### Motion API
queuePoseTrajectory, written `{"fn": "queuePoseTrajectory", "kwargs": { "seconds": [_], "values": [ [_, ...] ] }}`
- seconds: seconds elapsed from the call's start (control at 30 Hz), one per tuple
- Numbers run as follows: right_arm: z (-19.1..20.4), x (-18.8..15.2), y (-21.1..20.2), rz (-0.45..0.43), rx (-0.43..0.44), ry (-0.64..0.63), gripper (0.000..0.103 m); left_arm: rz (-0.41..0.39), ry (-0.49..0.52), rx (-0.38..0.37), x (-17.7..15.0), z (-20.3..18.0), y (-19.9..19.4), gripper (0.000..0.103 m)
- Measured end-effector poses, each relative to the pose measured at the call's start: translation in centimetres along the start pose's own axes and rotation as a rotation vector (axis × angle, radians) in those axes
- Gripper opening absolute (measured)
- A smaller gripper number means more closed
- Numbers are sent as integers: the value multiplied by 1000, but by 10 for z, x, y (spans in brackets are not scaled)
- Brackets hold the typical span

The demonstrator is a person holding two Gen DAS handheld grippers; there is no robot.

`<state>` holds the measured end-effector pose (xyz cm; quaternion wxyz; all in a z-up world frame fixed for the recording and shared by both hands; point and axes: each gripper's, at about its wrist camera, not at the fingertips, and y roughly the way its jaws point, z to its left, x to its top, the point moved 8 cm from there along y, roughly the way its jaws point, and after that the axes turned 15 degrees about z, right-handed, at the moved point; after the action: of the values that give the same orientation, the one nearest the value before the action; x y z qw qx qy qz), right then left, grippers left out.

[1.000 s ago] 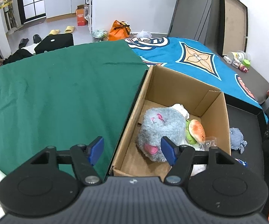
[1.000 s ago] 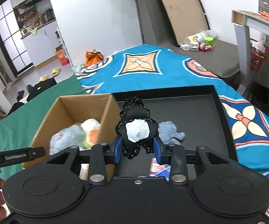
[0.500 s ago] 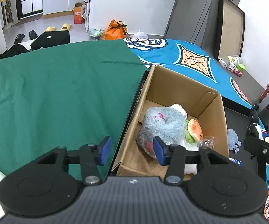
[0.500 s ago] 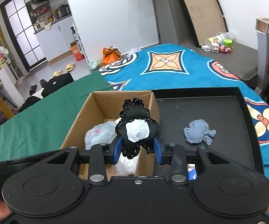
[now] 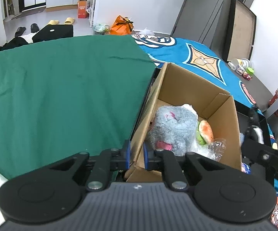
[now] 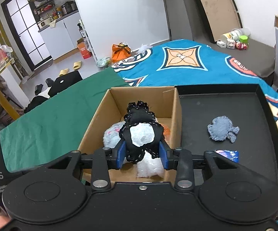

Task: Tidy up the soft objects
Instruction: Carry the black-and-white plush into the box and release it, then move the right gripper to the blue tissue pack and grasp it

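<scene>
- The right claw was clenched on a black toy with a white patch, its blue pads pressing the toy's two sides.
- The toy hung directly above the open box, which sat just below and ahead of that claw.
- The left claw was closed on the box's near-left wall, one pad outside and one inside, apparently steadying it.
- In the box, ahead and to the right of the left claw, lay a grey plush, a burger toy and some clear wrap.
- To drop well, I judged the right claw should lower until the toy nearly touches the plush, then open; releasing from higher up risks a bounce off the rounded plush.
- The free space looked to be toward the far end of the box, so easing forward first would help.
- The left claw should hold the wall without crushing the cardboard.
- A denim toy and a blue packet lay on the tray to the right of the right claw, not yet boxed.
</scene>
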<state>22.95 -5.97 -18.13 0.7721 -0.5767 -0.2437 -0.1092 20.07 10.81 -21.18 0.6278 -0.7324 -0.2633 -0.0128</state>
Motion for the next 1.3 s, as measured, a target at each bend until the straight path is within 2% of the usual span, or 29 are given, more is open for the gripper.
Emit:
{"fn": "queuePoseTrajectory", "kwargs": {
  "seconds": [0.17,0.23,0.3,0.63,0.87,0.97,1.03,1.3],
  "values": [
    [11,-1,7,24,57,12,56,8,-17,-9,1,2,0,13],
    [15,-3,9,44,82,4,57,-1,-16,-2,3,1,-3,13],
    [11,-4,8,38,64,4,57,-12,-6,11,4,-1,-5,15],
    [-43,-3,-6,4,15,88,57,-3,-3,26,4,-6,-4,18],
    [-80,-7,-7,-4,-21,145,57,-8,8,42,4,-12,-6,27],
    [-94,-12,-4,6,-35,158,57,-13,11,46,4,-14,-7,37],
    [-100,-16,1,18,-39,169,57,-15,20,58,4,-16,-6,40],
    [-120,-33,24,65,-68,189,66,-1,44,91,3,-22,0,41]
  ]
}}
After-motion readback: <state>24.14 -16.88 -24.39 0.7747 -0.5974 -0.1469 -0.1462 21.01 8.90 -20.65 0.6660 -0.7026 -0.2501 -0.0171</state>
